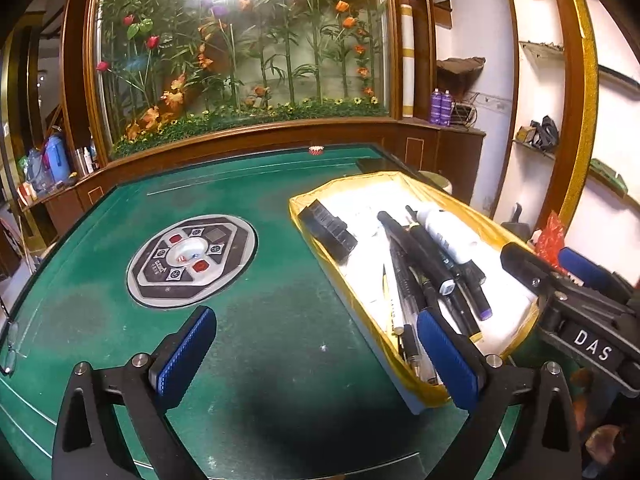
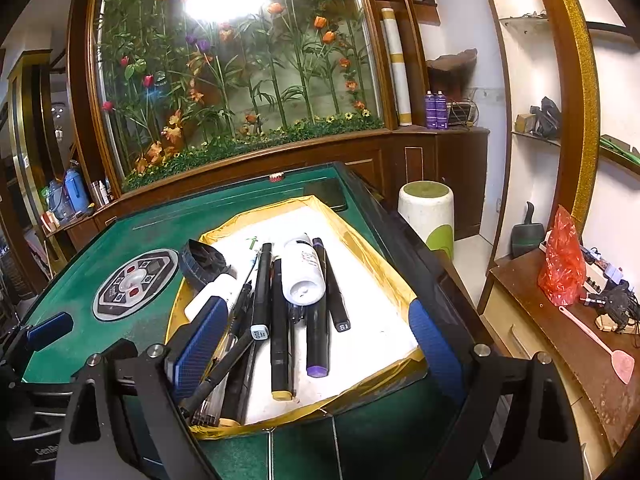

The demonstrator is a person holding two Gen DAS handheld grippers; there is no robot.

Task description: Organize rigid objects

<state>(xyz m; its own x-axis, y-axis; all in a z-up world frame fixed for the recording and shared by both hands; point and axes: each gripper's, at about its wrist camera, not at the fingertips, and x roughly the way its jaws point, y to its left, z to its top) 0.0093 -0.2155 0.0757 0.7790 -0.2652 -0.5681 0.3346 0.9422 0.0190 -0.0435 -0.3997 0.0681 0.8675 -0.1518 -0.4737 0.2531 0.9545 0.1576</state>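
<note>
Pens and markers (image 2: 280, 320) lie heaped with a white bottle (image 2: 302, 272) inside the gold-rimmed tray (image 2: 360, 236). The right gripper (image 2: 316, 336) hangs over the tray, fingers spread and empty; the left gripper (image 1: 316, 356) gapes beside it. Collecting looks almost finished; any next move means finding strays. The heap's lowest pens are hidden.

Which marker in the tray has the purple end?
The long black marker right of center in the tray, lying under the white bottle. Its near end is purple; the neighbors end in tan, grey or pale caps.
</note>
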